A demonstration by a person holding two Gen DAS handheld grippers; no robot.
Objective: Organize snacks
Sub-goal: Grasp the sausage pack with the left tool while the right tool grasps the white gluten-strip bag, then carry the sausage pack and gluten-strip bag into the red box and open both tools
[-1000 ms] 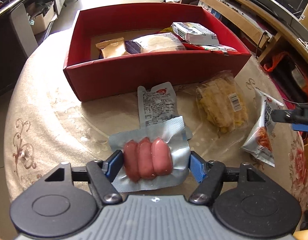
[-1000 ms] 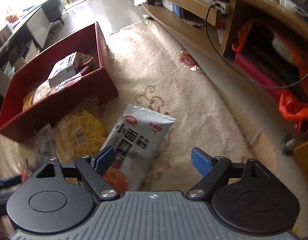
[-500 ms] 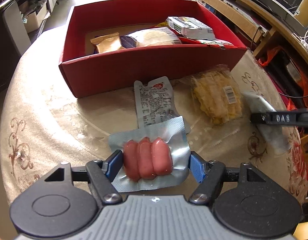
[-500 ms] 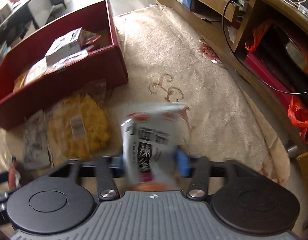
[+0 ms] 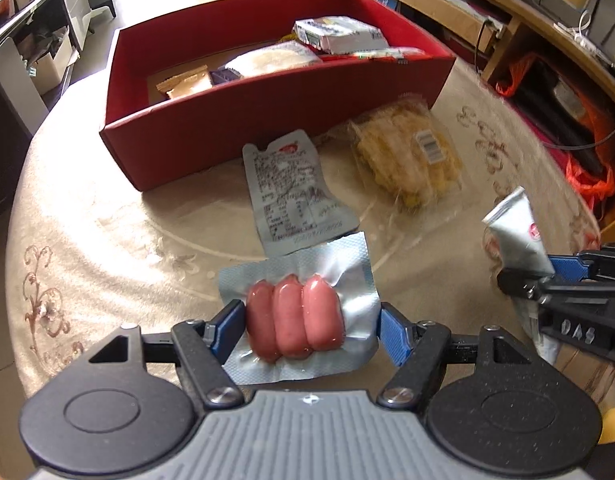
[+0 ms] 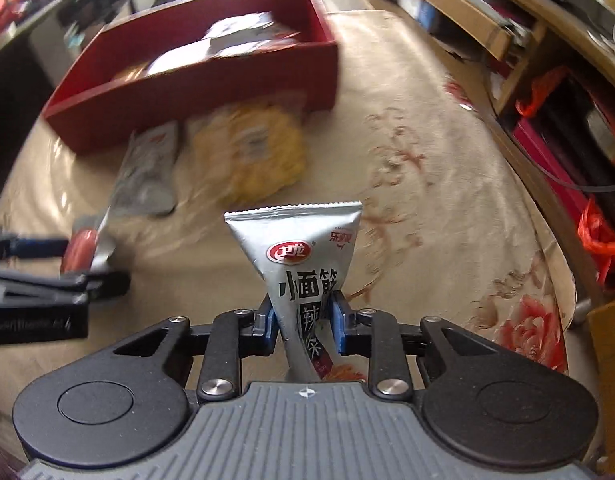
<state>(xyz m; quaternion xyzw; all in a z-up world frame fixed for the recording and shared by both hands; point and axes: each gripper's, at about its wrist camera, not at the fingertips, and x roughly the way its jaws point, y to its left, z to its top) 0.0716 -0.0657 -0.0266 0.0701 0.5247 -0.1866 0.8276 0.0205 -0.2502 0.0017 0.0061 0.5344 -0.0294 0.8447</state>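
Observation:
My left gripper [image 5: 307, 328] is shut on a vacuum pack of three pink sausages [image 5: 295, 320], held above the tablecloth. My right gripper [image 6: 301, 320] has its jaws closing on a silver snack packet [image 6: 303, 256]; the blue pads pinch its middle and its top stands up, clear of the table. In the left wrist view that silver packet [image 5: 515, 236] shows at the right edge. The red box [image 5: 267, 120] sits at the back of the table with several snacks inside. A yellow snack bag [image 5: 407, 160] and a flat grey packet [image 5: 291, 192] lie in front of the box.
The round table carries a beige flowered cloth [image 5: 87, 220]. Wooden shelving [image 6: 507, 40] with a black cable and red plastic bags [image 6: 599, 240] runs along the right. A grey cabinet [image 5: 11, 80] stands off the table's left. The right wrist view is blurred by motion.
My right gripper shut on the silver packet and lifted it off the cloth, swinging left toward the other gripper. The left gripper kept its hold on the sausage pack and rolled slightly.

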